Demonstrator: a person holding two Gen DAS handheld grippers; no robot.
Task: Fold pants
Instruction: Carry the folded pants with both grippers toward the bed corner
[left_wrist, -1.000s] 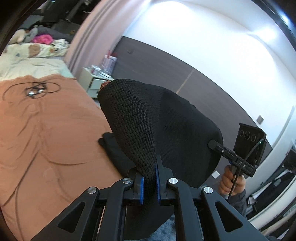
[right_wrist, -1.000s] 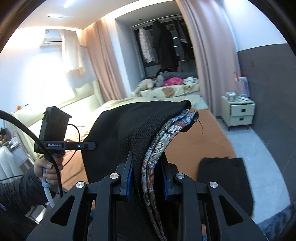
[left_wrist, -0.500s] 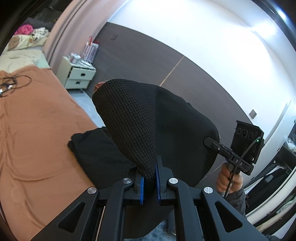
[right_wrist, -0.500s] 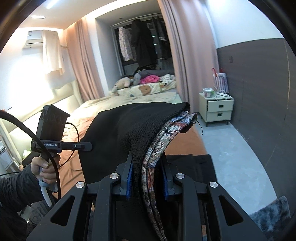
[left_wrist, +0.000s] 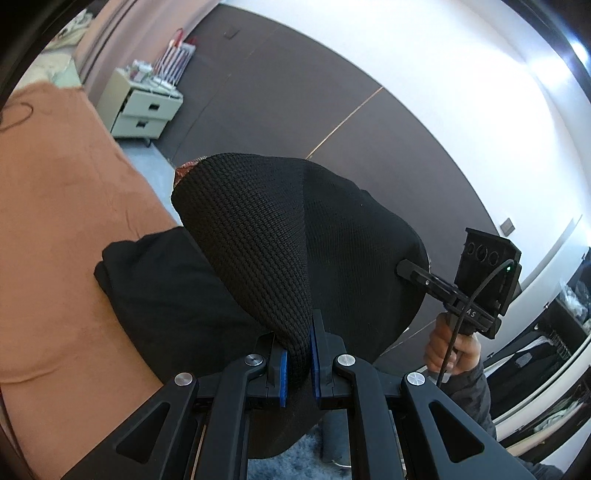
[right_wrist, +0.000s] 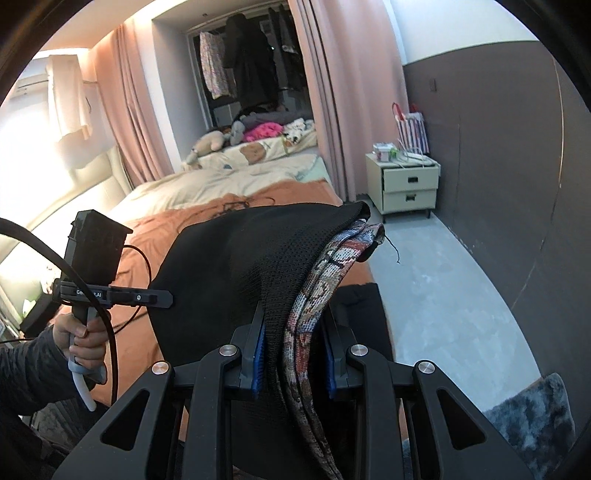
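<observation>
Where the left wrist view is consulted, the left gripper (left_wrist: 298, 360) is seen at 6 o'clock, its blue-padded fingers (left_wrist: 283, 373) pressed together on a fold of the black knitted pants (left_wrist: 258, 243). The fabric is raised above the jaws and spread toward 3 o'clock, where the right gripper (left_wrist: 404, 266) is met, held by the person's right hand (left_wrist: 452, 349). A further dark mass of cloth (left_wrist: 159, 291) is draped at 9 o'clock over the edge of the rust-orange bedspread (left_wrist: 55, 206). A pale two-drawer nightstand (left_wrist: 142, 107) is located at 11 o'clock.

Where the right wrist view is consulted, the right gripper (right_wrist: 293, 362) is seen at 6 o'clock, its jaws parted only by the bundle clamped between them: the pants (right_wrist: 258, 258) together with a multicoloured patterned waistband (right_wrist: 325, 277). The left gripper (right_wrist: 168, 297) is seen at 9 o'clock, touching the fabric edge and held by the left hand (right_wrist: 83, 338). The bedspread (right_wrist: 207, 218) lies behind at 11 o'clock, and the nightstand (right_wrist: 406, 184) at 2 o'clock.
</observation>
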